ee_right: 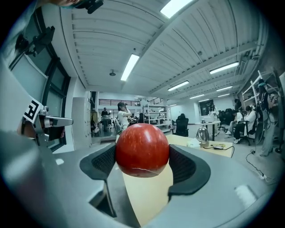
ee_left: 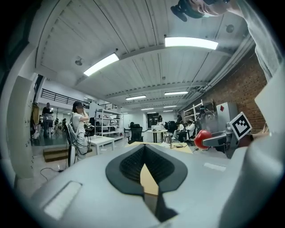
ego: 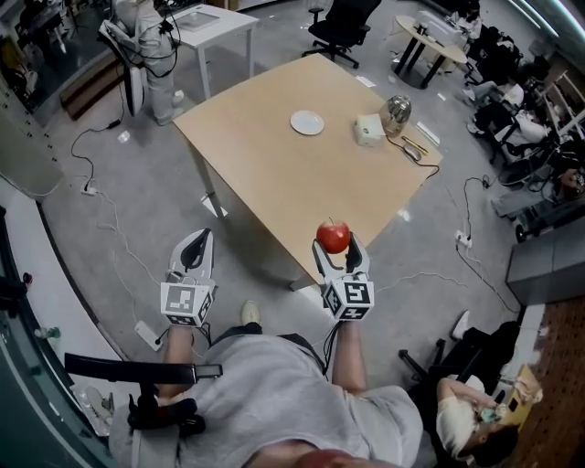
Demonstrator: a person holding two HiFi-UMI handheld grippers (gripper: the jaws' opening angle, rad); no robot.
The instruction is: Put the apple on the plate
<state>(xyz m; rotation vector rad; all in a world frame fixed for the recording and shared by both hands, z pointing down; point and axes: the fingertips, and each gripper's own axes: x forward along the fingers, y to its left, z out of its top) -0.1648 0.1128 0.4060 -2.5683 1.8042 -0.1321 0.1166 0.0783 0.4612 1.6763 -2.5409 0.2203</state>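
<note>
A red apple [ego: 334, 236] sits between the jaws of my right gripper [ego: 335, 245], which is shut on it just off the near corner of the wooden table [ego: 274, 174]. The right gripper view shows the apple [ee_right: 142, 150] held at the jaw tips, above the tabletop. A small white plate [ego: 307, 122] lies far across the table. My left gripper [ego: 194, 249] hangs over the floor left of the table, shut with nothing in it; its pads [ee_left: 133, 162] meet in the left gripper view. The apple [ee_left: 203, 138] also shows at that view's right.
Near the table's far right corner stand a white box [ego: 369, 131] and a metal kettle [ego: 396, 114], with cables beside them. A white table [ego: 215, 27] and an office chair [ego: 340, 23] stand beyond. Cables run over the floor. A person sits at lower right.
</note>
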